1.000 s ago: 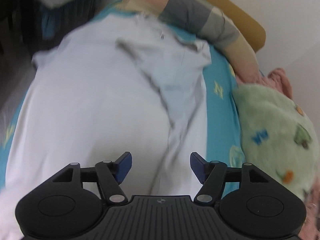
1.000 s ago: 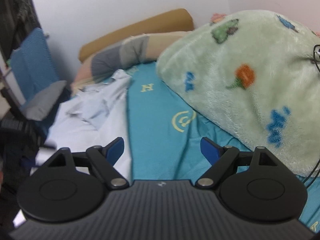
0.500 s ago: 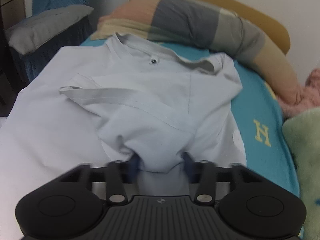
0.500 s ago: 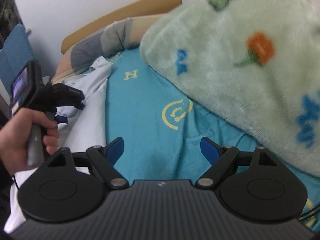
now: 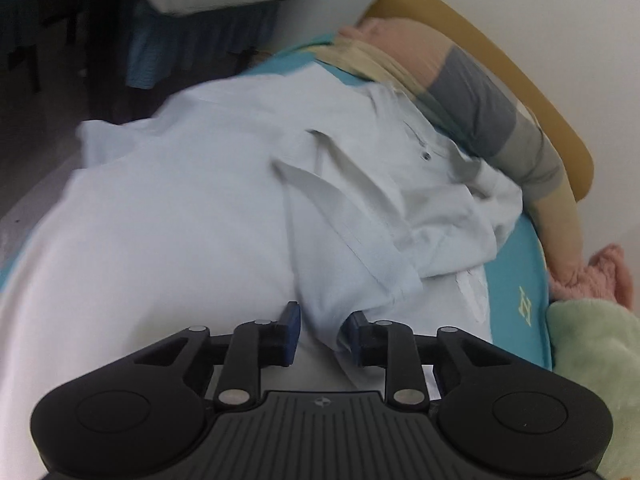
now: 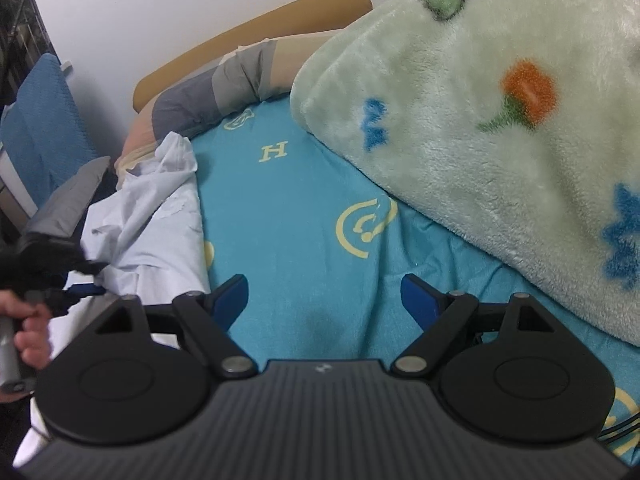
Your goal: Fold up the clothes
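**Left gripper is letting go of the shirt**

Left gripper (image 5: 322, 334) is opening, with a shirt fold between its jaws. Big pale shirt (image 5: 200, 208) is lying ahead on the blue bed (image 6: 304, 216), stretching away. Right gripper (image 6: 325, 294) is waiting wide open, empty, farther off.

Your shirt (image 5: 208, 216) spread along the bed's (image 6: 304, 208) left edge, the long pillow (image 5: 492, 120) across the bed's head behind it, the blanket (image 6: 500, 120) heaped along the right edge.
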Action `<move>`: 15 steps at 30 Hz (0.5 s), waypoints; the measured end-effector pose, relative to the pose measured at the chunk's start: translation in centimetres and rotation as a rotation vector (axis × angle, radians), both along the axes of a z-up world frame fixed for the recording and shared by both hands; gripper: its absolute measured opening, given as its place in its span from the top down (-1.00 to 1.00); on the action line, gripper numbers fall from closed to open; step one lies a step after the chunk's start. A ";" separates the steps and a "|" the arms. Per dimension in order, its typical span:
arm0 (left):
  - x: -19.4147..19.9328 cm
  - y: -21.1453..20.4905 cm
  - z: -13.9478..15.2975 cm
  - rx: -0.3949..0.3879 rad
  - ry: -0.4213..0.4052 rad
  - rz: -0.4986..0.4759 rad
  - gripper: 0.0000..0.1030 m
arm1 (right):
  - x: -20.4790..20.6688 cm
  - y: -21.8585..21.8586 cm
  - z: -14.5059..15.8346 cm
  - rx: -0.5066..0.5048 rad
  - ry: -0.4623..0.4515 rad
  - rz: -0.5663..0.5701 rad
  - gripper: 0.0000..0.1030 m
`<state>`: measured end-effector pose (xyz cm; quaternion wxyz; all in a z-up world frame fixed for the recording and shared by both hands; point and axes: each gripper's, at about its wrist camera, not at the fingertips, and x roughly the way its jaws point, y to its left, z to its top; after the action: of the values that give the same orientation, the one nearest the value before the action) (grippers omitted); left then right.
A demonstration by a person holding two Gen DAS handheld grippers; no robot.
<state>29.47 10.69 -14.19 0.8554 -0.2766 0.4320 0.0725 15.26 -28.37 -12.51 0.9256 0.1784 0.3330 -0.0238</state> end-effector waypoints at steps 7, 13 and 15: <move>-7.3 0.1 6.7 0.044 -0.069 -0.050 -0.26 | -0.8 1.1 0.7 -0.043 -0.033 0.056 -0.65; -14.6 -3.2 11.4 0.170 -0.206 -0.190 -0.80 | -2.2 2.1 2.1 0.004 -0.094 0.172 -0.63; -16.0 -4.0 11.8 0.188 -0.228 -0.216 -0.85 | -2.6 2.8 2.7 0.017 -0.116 0.218 -0.59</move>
<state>13.48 6.72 -2.44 0.9237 -0.1538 0.3506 -0.0116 12.64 -25.58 -9.78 0.9388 0.1502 0.2965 0.0900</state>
